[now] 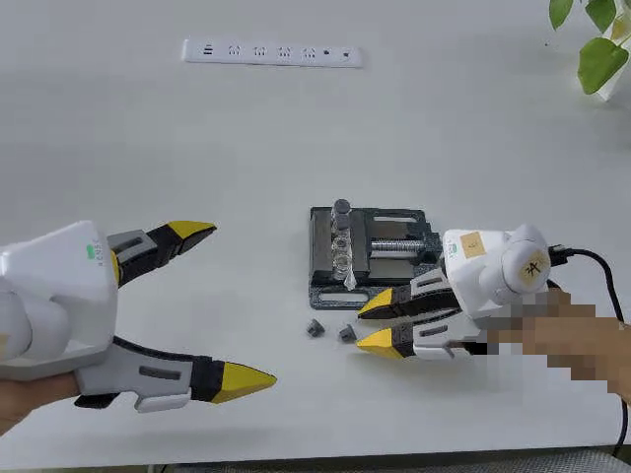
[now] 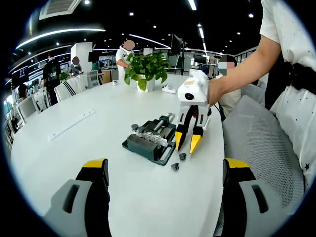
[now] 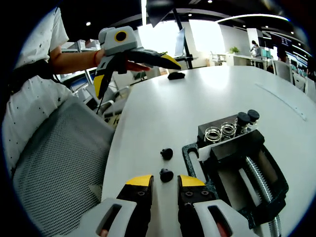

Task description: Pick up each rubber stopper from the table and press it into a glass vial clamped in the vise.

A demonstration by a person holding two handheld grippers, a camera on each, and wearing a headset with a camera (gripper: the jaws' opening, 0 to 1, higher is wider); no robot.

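Now | right gripper [image 3: 165, 183] fingers narrow, stopper [image 3: 166, 175] just ahead | left gripper [image 2: 165, 165] fingers wide

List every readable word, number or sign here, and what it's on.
"3", as far as it reads: tan sticker on the right gripper.
Round sticker on that gripper: handwritten mark, unreadable.
Green label on the left gripper: too small.
Power strip markings: too small.

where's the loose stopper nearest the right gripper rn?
Head view: stopper lies on the table in front of the vise, right of the other stopper, just off the right gripper.
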